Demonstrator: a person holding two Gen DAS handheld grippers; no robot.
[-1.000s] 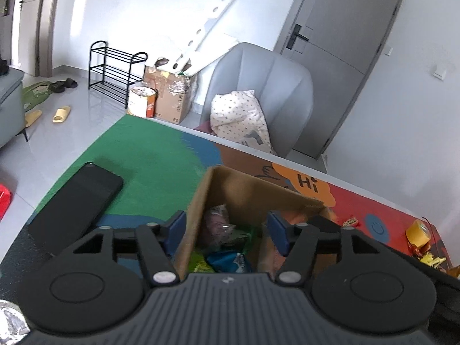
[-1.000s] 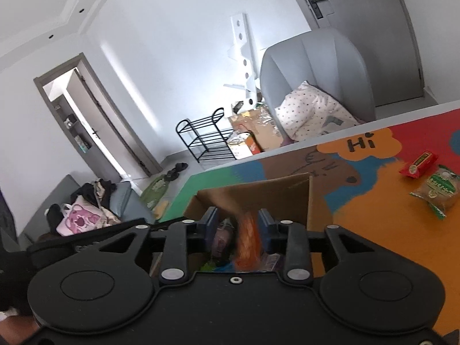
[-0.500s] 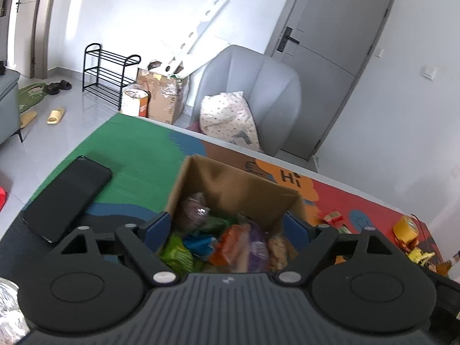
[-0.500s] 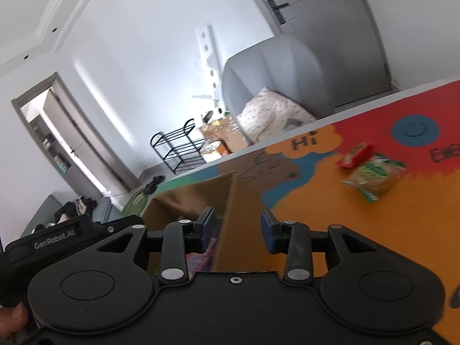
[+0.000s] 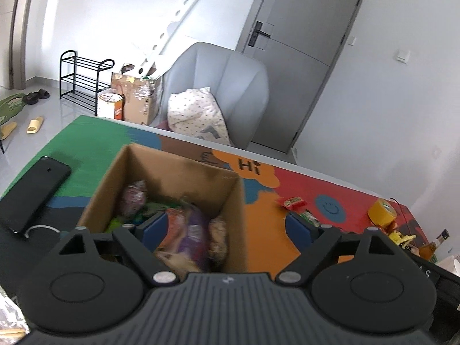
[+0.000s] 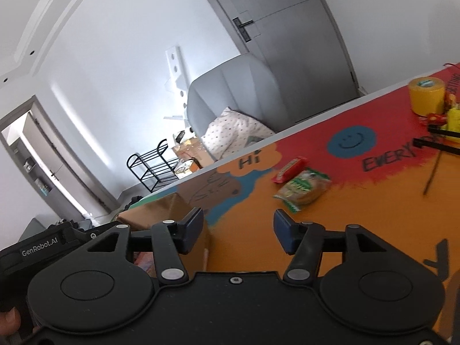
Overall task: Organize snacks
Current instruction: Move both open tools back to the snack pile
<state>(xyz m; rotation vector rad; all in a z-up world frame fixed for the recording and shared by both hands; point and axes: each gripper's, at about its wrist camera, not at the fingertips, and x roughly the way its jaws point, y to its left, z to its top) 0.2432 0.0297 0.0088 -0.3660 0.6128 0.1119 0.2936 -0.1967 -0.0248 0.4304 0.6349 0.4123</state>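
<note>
Cardboard box [image 5: 184, 172] sits at frame centre in the left wrist view, open top, plain brown corrugated walls, rectangular. Its long axis runs roughly 7 to 1 o'clock, near end under the left gripper [image 5: 227, 227]. Inside: a heap of soft film packets, blurred. A purple one [image 5: 195, 235] and an orange one [image 5: 172, 227] lie at the near end, a mauve one [image 5: 133, 201] leans on the 9 o'clock wall, and green wrappers [image 5: 118, 222] sit low in that corner.

Left gripper: tongs spread wide, nothing between them. The left pad is over the box interior and the right pad is outside the box's right wall.

Right gripper [image 6: 238, 230]: tongs also wide and empty, above the orange part of the printed table mat [image 6: 359, 215]. At 1 o'clock from it lie two loose snacks, touching or nearly so. One is a clear bag of round biscuits with a green label [image 6: 303, 189], long axis about 8 to 2 o'clock. The other is a small red bar wrapper [image 6: 290, 169], same heading.

Yellow tape roll [image 6: 427, 95] stands on end at the mat's 2 o'clock edge. Black phone [image 5: 34, 192] lies flat at 9 o'clock of the box, well apart.
</note>
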